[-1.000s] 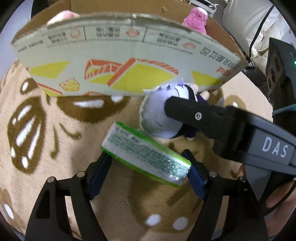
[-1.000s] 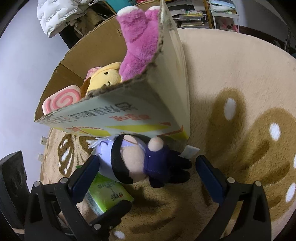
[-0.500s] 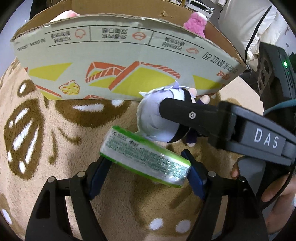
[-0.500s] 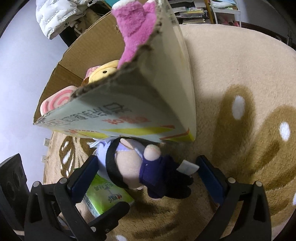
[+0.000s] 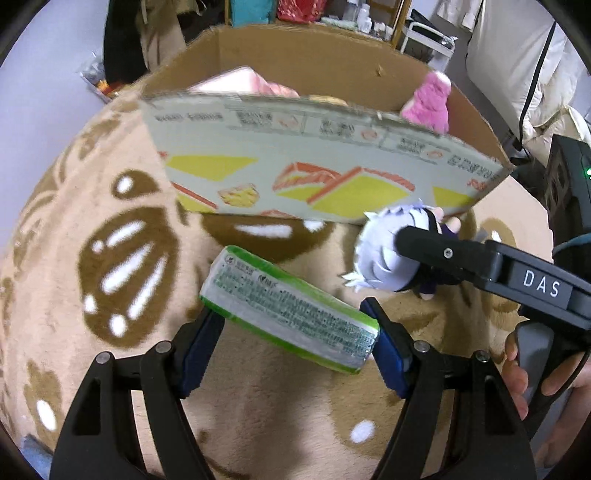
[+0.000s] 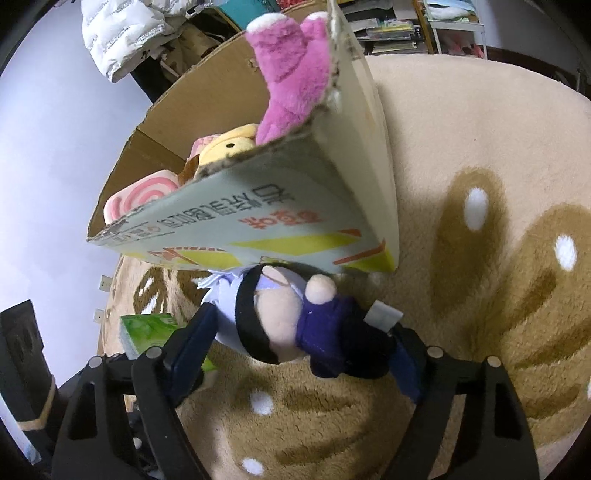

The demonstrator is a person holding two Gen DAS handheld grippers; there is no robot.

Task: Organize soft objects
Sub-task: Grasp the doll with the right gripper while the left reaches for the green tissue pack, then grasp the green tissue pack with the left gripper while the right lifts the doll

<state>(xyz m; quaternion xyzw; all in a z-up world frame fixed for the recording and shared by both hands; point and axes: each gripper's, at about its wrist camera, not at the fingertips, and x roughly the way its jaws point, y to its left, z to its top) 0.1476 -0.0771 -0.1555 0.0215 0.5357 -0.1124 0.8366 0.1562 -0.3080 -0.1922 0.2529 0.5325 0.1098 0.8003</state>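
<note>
Left wrist view: the left gripper (image 5: 295, 338) pinches a green tissue pack (image 5: 290, 308) across its ends, blue pads (image 5: 201, 345) pressed on both sides, the pack slanting from far left to near right above a tan rug (image 5: 74, 236) with brown and white patterns. Farther off stands an open cardboard box (image 5: 325, 181), its printed front wall facing the camera and a pink plush toy (image 5: 428, 101) poking over its right rim. To the right, just in front of the box's right corner, a small doll (image 5: 380, 254) with pale lilac hair sits between the fingers of the right gripper (image 5: 424, 254), whose black body crosses in from the right with a hand (image 5: 546, 376) on its handle.

Right wrist view: at the near left edge the tissue pack (image 6: 147, 328) shows behind the gripper's left finger. The right gripper (image 6: 303, 339) has just been closing its jaws on the doll (image 6: 291, 321); the left pad touches the doll's head and the right pad meets its dark legs, so it is pinching the doll. The doll lies on the rug (image 6: 480, 184) against the box's near corner (image 6: 295, 206). Inside the box sit a pink swirl cushion (image 6: 136, 195), a yellow plush (image 6: 229, 147) and the pink plush toy (image 6: 291, 74). A white padded jacket (image 6: 122, 33) lies far left, beyond the box.
</note>
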